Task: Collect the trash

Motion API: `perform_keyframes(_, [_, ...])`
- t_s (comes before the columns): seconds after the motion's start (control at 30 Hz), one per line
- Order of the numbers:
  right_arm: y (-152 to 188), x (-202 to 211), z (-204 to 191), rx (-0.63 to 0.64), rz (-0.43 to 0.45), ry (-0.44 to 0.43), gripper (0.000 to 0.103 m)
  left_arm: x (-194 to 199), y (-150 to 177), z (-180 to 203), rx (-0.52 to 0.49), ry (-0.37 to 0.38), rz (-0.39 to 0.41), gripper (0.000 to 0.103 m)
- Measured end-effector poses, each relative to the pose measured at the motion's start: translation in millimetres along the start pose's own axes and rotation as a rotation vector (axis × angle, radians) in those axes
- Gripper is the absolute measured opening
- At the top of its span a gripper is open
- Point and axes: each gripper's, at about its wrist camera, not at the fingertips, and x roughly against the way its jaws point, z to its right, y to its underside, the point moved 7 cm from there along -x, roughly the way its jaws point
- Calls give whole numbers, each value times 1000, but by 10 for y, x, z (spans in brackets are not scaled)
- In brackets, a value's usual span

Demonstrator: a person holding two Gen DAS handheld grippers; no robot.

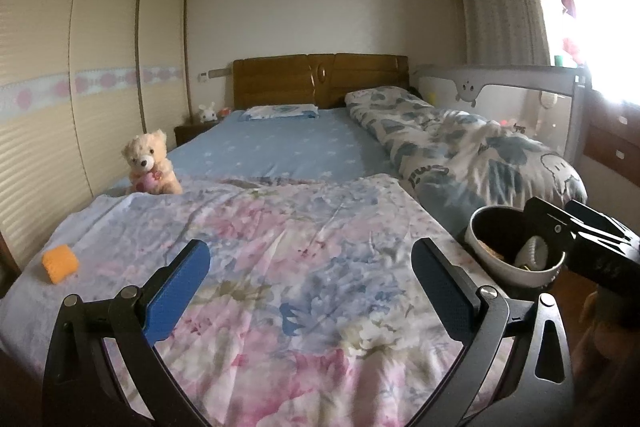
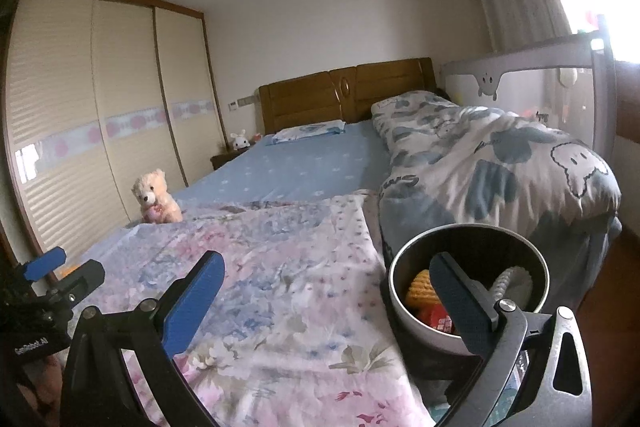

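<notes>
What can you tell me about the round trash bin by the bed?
The trash bin is a small round bucket, white outside and dark inside, standing upright with no lid at the right edge of the bed, beside the flowery blanket. Inside lie a yellow ribbed piece, something red and a whitish ribbed piece. The open right gripper hangs near it, one blue finger in front of its rim; contact is unclear.

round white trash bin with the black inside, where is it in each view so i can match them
Left wrist: round white trash bin, lower right, off the bed's right edge.
Right wrist: bin, lower right, partly behind the right gripper's finger.
Shared landmark: cream teddy bear, left bed edge.
</notes>
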Motion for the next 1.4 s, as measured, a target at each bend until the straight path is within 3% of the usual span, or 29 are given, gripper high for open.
perform_keyframes(1.4, [-40,50,-80,-11,-10,-33,103,6,7,34,2,20,-16,103])
